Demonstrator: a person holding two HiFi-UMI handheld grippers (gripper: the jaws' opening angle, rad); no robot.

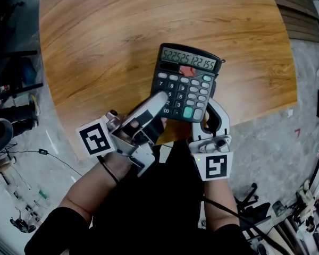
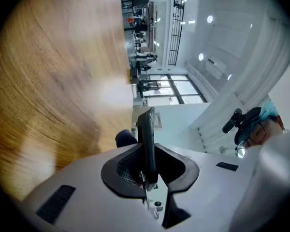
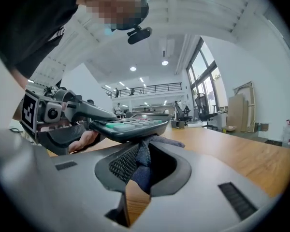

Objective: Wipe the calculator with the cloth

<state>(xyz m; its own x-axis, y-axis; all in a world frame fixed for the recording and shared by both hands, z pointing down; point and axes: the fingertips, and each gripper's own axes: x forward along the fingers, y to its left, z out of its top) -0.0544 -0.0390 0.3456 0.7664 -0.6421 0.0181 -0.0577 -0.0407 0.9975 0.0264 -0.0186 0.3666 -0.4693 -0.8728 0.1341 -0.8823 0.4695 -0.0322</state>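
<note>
A dark calculator [image 1: 187, 84] with lit digits hangs face up over the near edge of the wooden table [image 1: 122, 36]. My left gripper [image 1: 160, 102] is shut on its lower left edge. In the left gripper view the calculator [image 2: 146, 139] stands edge-on, clamped between the jaws of the left gripper [image 2: 147, 175]. My right gripper [image 1: 204, 113] reaches under the calculator's lower right corner. It is shut on a dark blue-grey cloth [image 3: 142, 161], which bunches up against the underside of the calculator [image 3: 130, 127]. The calculator hides the cloth in the head view.
The round-cornered table edge [image 1: 244, 116] runs just under the calculator. Grey floor with cables and stands [image 1: 21, 206] lies to the left, and more gear [image 1: 308, 206] to the right. A person's forearms [image 1: 85, 195] hold both grippers.
</note>
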